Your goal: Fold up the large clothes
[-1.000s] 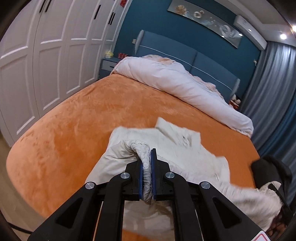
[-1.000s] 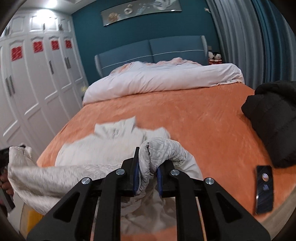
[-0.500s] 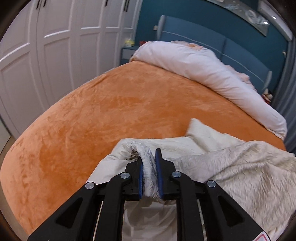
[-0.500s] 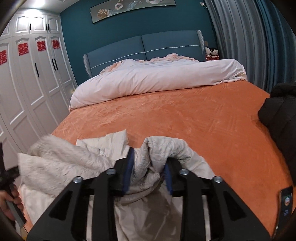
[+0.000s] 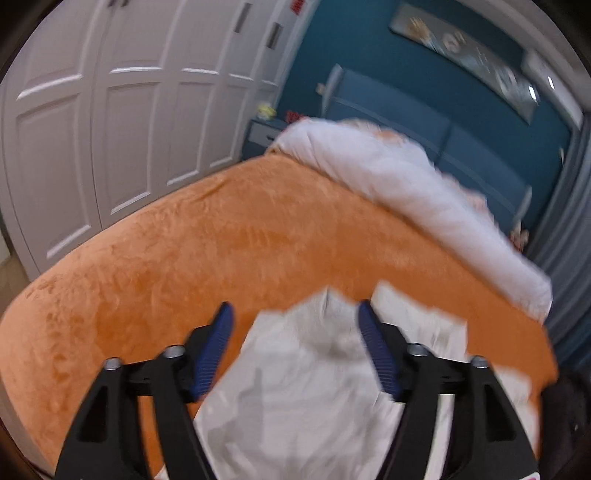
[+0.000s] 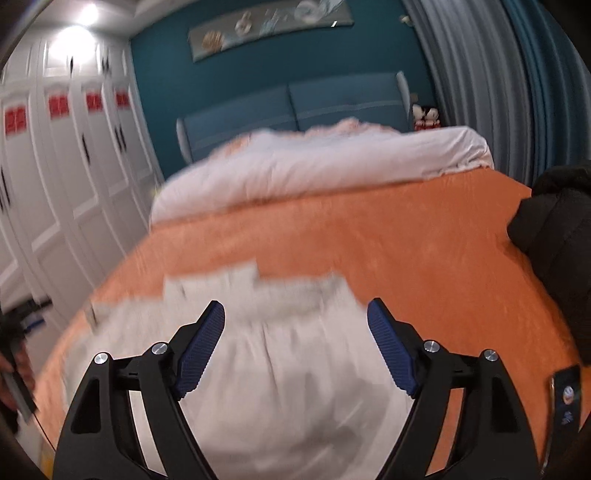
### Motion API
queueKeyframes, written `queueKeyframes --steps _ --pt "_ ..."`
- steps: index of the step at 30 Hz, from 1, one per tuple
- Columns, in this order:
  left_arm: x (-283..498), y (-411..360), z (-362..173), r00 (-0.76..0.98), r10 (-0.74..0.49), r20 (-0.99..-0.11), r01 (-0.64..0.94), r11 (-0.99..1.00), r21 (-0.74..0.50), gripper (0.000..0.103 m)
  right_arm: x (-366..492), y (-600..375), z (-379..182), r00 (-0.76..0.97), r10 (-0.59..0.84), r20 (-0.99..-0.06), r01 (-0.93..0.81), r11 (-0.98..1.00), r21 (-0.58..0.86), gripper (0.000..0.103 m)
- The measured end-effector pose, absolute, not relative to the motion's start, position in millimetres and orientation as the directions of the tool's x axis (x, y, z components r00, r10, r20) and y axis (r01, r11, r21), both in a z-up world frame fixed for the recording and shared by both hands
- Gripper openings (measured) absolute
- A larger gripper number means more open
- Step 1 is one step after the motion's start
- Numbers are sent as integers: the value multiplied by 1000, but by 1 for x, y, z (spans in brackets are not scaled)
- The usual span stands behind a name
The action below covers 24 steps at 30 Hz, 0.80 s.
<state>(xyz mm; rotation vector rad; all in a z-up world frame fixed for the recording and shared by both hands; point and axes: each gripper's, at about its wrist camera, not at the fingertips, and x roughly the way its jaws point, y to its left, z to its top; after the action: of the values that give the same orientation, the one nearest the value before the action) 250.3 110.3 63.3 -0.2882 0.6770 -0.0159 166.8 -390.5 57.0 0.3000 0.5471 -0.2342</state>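
Both views are motion-blurred: the white garment (image 5: 306,387) and the duvet (image 6: 314,170) smear at their edges, and the wardrobe (image 6: 66,177) doors with their red stickers streak sideways. The black fingers and blue pads (image 6: 201,347) stay sharp in each view. Lighting is indoor and moderate, warm on the orange bed (image 5: 184,258). A ceiling lamp (image 6: 86,16) blows out to white glare at the upper left of the right view; small bright spots sit by the wall picture (image 5: 469,48) in the left view. Soft grey shadows lie in the garment's folds. Fisheye bending curves the bed edge and the curtain (image 6: 480,74), and the corners fall to black.
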Motion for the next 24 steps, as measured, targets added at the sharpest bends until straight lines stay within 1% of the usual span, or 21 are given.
queueKeyframes --steps 3,4,7,9,12,17,19,21,24 --pt "235 104 38 735 -117 -668 -50 973 -225 72 157 -387 33 782 -127 -610 312 928 206 79" --pt "229 103 25 708 -126 -695 -53 972 -230 72 153 -387 24 763 -124 -634 321 924 205 79" --pt "217 111 1 657 -135 -741 -89 963 -255 72 142 -389 10 730 -125 -672 349 913 209 79" --pt "211 115 -9 635 -118 -764 -113 964 -242 72 139 -392 2 708 -113 -697 355 910 214 84" --pt "205 117 -26 601 -77 -795 -132 972 -195 72 141 -399 -18 676 -98 -730 377 897 229 85" --pt "206 120 -49 553 -21 -833 -174 975 -140 76 149 -407 -38 626 -109 -772 423 879 220 86" --pt "208 122 -53 541 -6 -841 -191 973 -129 76 149 -406 -32 619 -129 -774 438 875 205 86" --pt "207 125 -46 548 -5 -836 -200 970 -137 72 145 -402 -16 640 -162 -751 432 884 177 85" --pt "201 129 -17 619 -58 -783 -187 958 -219 71 140 -400 8 695 -194 -692 402 903 150 85"
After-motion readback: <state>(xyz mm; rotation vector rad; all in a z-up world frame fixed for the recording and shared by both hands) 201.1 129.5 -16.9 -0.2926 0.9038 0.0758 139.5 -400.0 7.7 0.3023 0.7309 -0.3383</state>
